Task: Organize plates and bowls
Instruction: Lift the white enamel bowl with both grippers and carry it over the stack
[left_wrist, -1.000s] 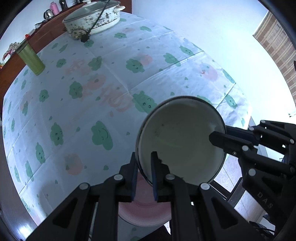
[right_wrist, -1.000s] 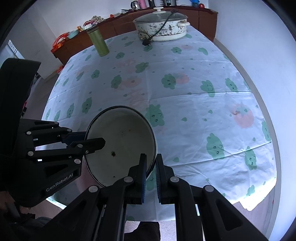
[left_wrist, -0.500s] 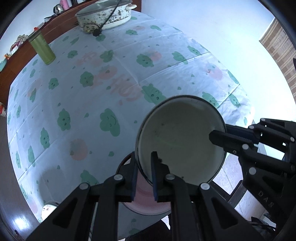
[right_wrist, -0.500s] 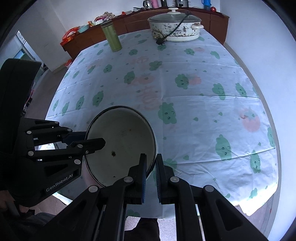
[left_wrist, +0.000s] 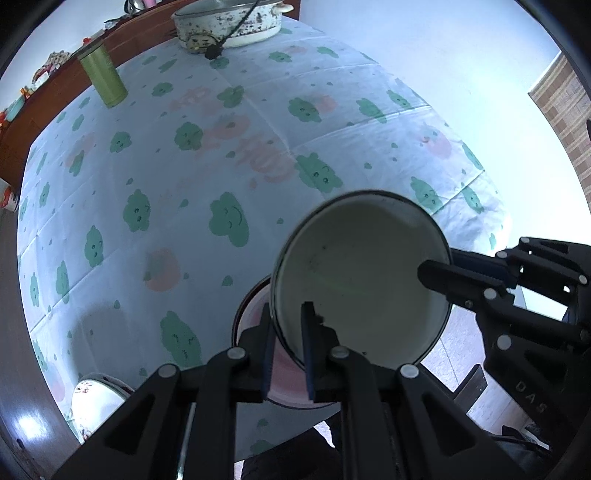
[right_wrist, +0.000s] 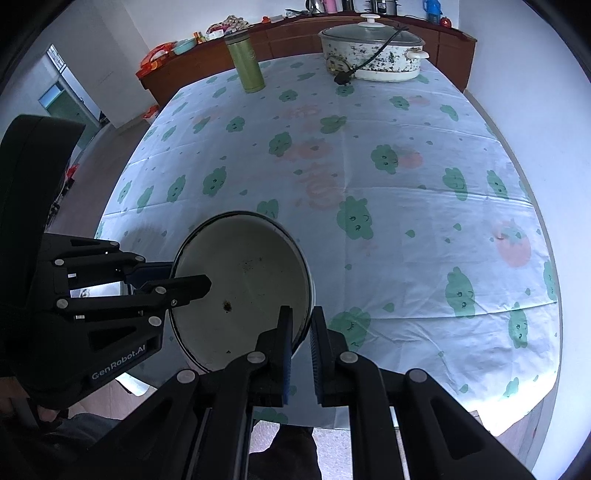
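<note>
**Mia:** Above the near edge of the worktop (right_wrist: 424, 229), a round white enamel bowl with a dark rim (left_wrist: 360, 273) is held up in the air. Why is it gripped on two sides?

**Ben:** It is wide, so it is kept level that way, it seems. The left hand-held gripper (left_wrist: 287, 343) is closed on the bowl's rim on one side. The right hand-held gripper (right_wrist: 301, 347) is closed on the rim on the other side. The thin rim is pinched between each pair of fingers.

**Mia:** What is seen under the bowl?

**Ben:** A round pink plate with a dark edge (left_wrist: 255, 306) is seen just below it, at the near edge of the worktop. The bowl could be meant to be set on that plate, but that is only a guess. A small white patterned dish (left_wrist: 98, 400) is also seen near the corner, left of the pink plate.

**Mia:** Is anything in the way?

**Ben:** Nothing is seen between the bowl and the plate. A tall green cup (right_wrist: 246, 62) and a big white speckled pot with a glass lid (right_wrist: 373, 53) are kept far off at the back. A black cord and plug (right_wrist: 345, 75) are laid across the pot, well apart from the bowl. A small dark speck is seen inside the bowl.
</note>
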